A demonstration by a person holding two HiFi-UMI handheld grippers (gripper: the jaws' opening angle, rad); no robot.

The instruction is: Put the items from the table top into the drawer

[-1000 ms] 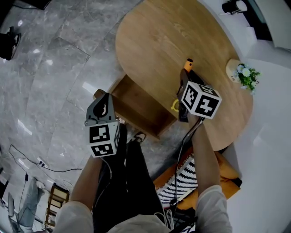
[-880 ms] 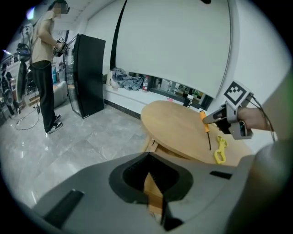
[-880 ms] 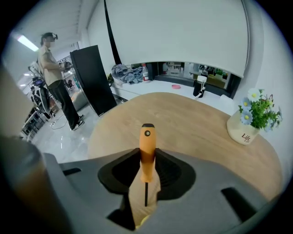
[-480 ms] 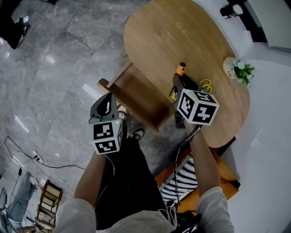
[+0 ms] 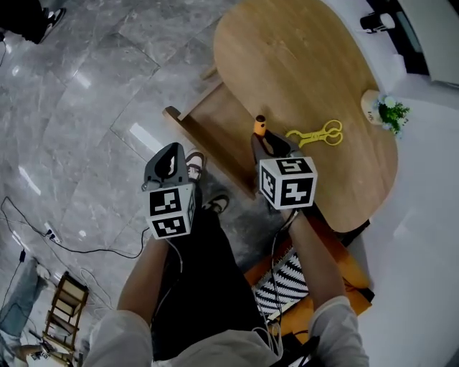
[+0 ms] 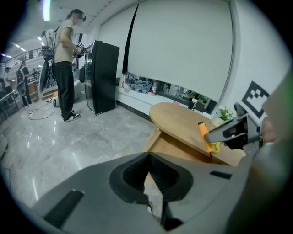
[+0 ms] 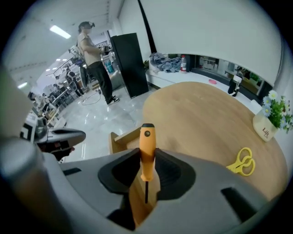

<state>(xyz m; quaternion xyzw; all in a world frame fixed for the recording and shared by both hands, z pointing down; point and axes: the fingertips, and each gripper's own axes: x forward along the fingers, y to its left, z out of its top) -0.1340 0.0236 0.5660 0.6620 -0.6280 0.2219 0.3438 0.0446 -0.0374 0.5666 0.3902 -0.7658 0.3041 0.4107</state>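
Note:
My right gripper (image 5: 264, 147) (image 7: 146, 157) is shut on an orange-handled screwdriver (image 5: 259, 126) (image 7: 147, 151), handle pointing away and black shaft toward me. It hangs over the near edge of the oval wooden table (image 5: 301, 64), beside the open wooden drawer (image 5: 208, 136) (image 7: 121, 137). Yellow scissors (image 5: 315, 134) (image 7: 243, 162) lie on the table top to its right. My left gripper (image 5: 171, 159) (image 6: 149, 155) hovers over the floor left of the drawer, pads together, nothing in it. From the left gripper view the screwdriver (image 6: 203, 132) shows above the drawer (image 6: 169, 146).
A small flower pot (image 5: 380, 109) (image 7: 270, 121) stands at the table's right edge. A dark object (image 5: 373, 20) sits at the far end. A person (image 6: 64, 68) stands by a black cabinet (image 6: 101, 75). Cables (image 5: 72, 244) lie on the grey floor; a striped cushion (image 5: 287, 287) lies behind me.
My right gripper carried the screwdriver leftward off the table toward the drawer, uncovering the yellow scissors. The left gripper drifted slightly, still shut and empty.

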